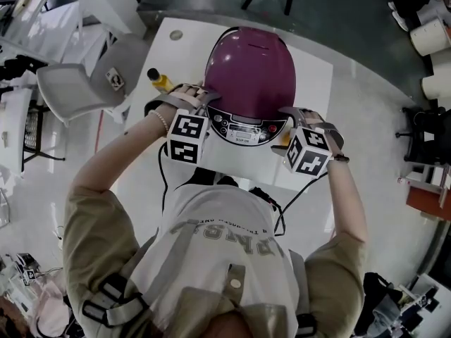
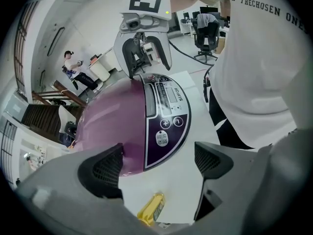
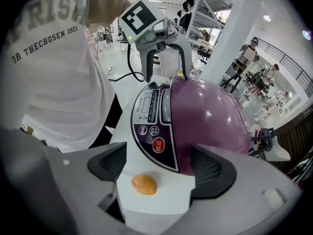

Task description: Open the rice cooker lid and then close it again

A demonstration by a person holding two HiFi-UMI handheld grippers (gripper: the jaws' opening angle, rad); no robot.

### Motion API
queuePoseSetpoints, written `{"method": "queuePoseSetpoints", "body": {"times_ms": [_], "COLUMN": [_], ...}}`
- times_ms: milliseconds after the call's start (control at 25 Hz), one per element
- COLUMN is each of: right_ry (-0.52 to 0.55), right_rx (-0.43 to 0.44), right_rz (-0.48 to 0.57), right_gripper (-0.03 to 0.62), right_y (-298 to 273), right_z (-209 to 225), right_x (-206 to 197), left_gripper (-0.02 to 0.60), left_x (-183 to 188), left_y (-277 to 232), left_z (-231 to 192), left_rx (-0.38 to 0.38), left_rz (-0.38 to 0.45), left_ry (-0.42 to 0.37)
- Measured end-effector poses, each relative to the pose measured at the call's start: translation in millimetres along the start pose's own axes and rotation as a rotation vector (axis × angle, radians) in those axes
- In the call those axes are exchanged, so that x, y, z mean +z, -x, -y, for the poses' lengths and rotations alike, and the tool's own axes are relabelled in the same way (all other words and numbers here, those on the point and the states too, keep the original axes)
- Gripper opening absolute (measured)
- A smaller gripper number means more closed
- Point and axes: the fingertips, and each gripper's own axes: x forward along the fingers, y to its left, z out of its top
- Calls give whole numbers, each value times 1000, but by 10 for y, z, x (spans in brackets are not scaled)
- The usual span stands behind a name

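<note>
Daylight fills a big open workroom, and a white counter (image 1: 313, 69) stands in it on a pale floor. The purple rice cooker (image 1: 250, 69) sits near the middle of the counter with its lid (image 3: 210, 111) down. Its dark control panel (image 1: 246, 127) faces the near edge, where the person stands.

The left gripper (image 1: 184, 98) is at the cooker's front left. Its jaws are spread wide and pinch nothing, and the panel's corner and bare counter show in the gap. The right gripper (image 1: 304, 117) is at the front right. Its jaws are also spread and close on nothing.

A yellow bottle (image 1: 161, 81) lies just beside the cooker toward the left edge. A small orange lump (image 3: 144, 184) rests on the counter by the cooker's front right. A little round disc (image 1: 175, 34) sits at the far left corner.

A black cable (image 1: 163, 182) loops down off the near edge. A grey chair (image 1: 88, 83) stands off the left edge, and white cylinders (image 1: 431, 37) stand well away to the right. Beyond the far edge the floor turns dark. Other people (image 3: 252, 50) are across the room beside a railing.
</note>
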Motion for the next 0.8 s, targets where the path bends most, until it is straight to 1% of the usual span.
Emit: {"method": "queuePoseSetpoints", "body": {"times_ms": [80, 200, 280, 360, 480, 560, 640, 800], "right_ry": [-5, -10, -39, -80, -129, -155, -184, -264], "right_rx": [7, 17, -1, -43, -152, -244, -341, -536], "right_rz": [-3, 8, 59, 128, 232, 308, 401, 577], "right_gripper": [396, 396, 396, 396, 396, 396, 396, 396], "right_y": [3, 29, 92, 192, 382, 529, 695, 1047], "right_z": [-15, -56, -35, 36, 203, 334, 468, 694], "right_x": [-3, 37, 128, 240, 388, 480, 588, 733], "left_gripper": [472, 469, 469, 469, 468, 468, 463, 463], "left_x": [0, -3, 25, 80, 205, 296, 372, 537], "left_y": [16, 73, 131, 214, 408, 561, 718, 1095], "left_z": [-6, -44, -84, -141, -291, -436, -605, -950], "left_rx": [-8, 6, 23, 44, 102, 160, 239, 445], "left_rz": [3, 10, 27, 58, 136, 205, 276, 451], "left_ry": [14, 29, 47, 78, 146, 203, 268, 415]}}
